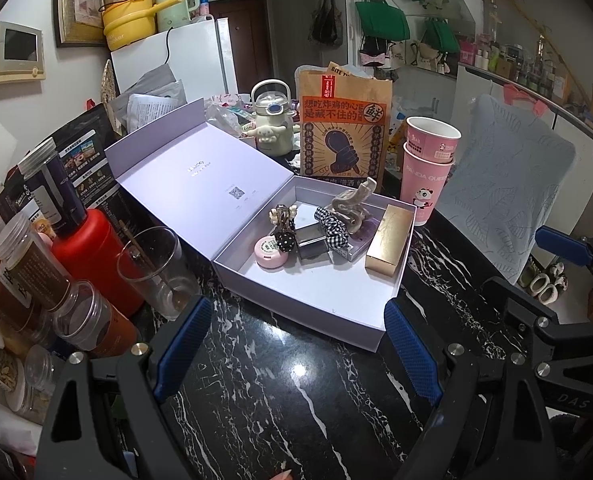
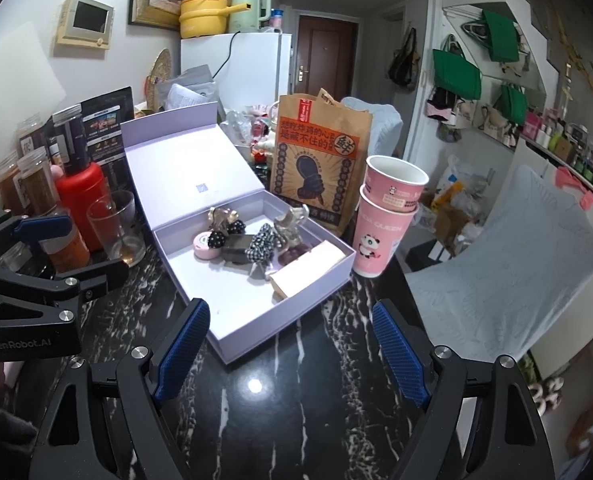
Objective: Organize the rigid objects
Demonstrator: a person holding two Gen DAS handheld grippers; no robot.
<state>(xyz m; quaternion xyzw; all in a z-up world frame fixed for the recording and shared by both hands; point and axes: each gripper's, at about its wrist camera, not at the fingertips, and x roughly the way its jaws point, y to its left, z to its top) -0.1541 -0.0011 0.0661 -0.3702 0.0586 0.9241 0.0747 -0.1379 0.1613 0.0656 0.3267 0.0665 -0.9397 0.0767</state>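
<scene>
Box (image 1: 328, 312), 2 stacked cups (image 1: 428, 168)

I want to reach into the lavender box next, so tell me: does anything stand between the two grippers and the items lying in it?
Nothing visible does. Both the left gripper and the right gripper hover open over bare black marble table, with only the low front wall of the lavender box ahead. The gold carton and pink round case lie uncovered.

— What stands beside the table's clutter?
— Two stacked pink paper cups (image 1: 430, 152), a printed brown paper bag (image 1: 342, 128) just behind them, a red bottle (image 1: 96, 256) and an empty drinking glass (image 1: 156, 268) with jars (image 1: 28, 264) nearby.
</scene>
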